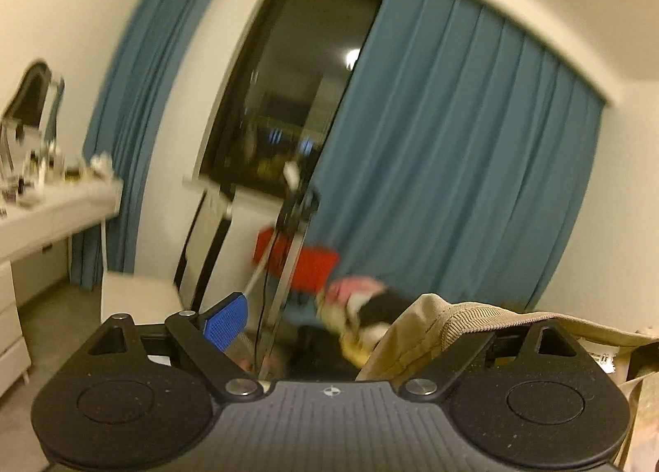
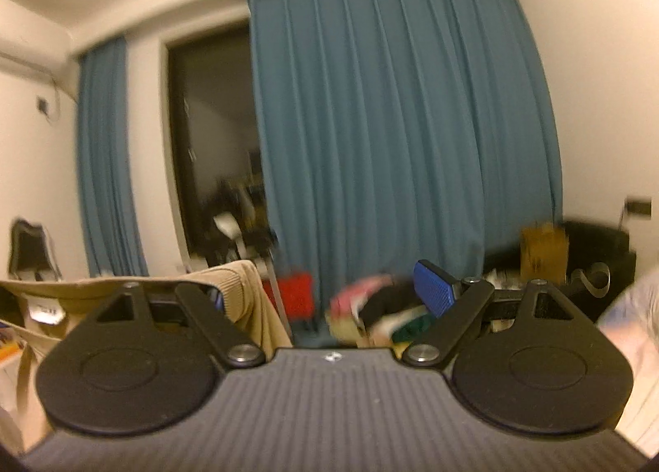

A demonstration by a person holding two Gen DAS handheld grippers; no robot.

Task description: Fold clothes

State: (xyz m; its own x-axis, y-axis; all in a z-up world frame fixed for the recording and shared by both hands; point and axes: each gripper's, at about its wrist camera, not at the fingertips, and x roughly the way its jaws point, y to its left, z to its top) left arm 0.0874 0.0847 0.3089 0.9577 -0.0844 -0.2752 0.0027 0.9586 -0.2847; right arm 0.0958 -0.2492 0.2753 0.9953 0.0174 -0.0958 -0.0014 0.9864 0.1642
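Left gripper jaws apart, beige ribbed-knit garment draped over its right finger, right gripper likewise apart (garment over its left finger), teal pleated curtain behind.

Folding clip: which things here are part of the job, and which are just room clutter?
Job:
- beige garment, draped over one finger of each gripper
- left hand-held gripper
- right hand-held gripper
- pile of clothes, probably

Clutter:
- blue curtains
- red box
- white desk
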